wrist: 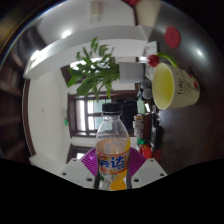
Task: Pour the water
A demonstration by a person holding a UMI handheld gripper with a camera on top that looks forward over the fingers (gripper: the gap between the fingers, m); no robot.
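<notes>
Between your fingers [84, 172], right at the front of the hand-held gripper [113, 178], stands a bottle [111, 150] of orange drink. It is upright, with a clear neck, a pale cap and a purple label around its middle. Both fingers sit close against its lower sides, and the bottle seems to be pinched between them, though the contact itself is hard to make out.

Beyond the bottle and up to your right hangs a yellow cup [176, 88] with a green rim. It is tilted, its mouth turned toward you and to the left. A red thing [154, 61] shows at its upper rim, and another red spot [173, 37] lies higher up; you cannot tell what either one is.

Straight ahead, behind the bottle's cap, a leafy green plant [95, 72] rises with long narrow leaves spreading to both sides. A dark pot-like shape [142, 124] sits just right of the bottle, below the cup.

Little of the surface [58, 150] under the bottle can be seen; only a dim strip appears to the left of the fingers. The room behind is bright: a white wall [48, 100] stands to the left, with dark wooden furniture [85, 115] at mid-height behind the plant. A pale ceiling [70, 35] curves overhead with bright patches of light.
</notes>
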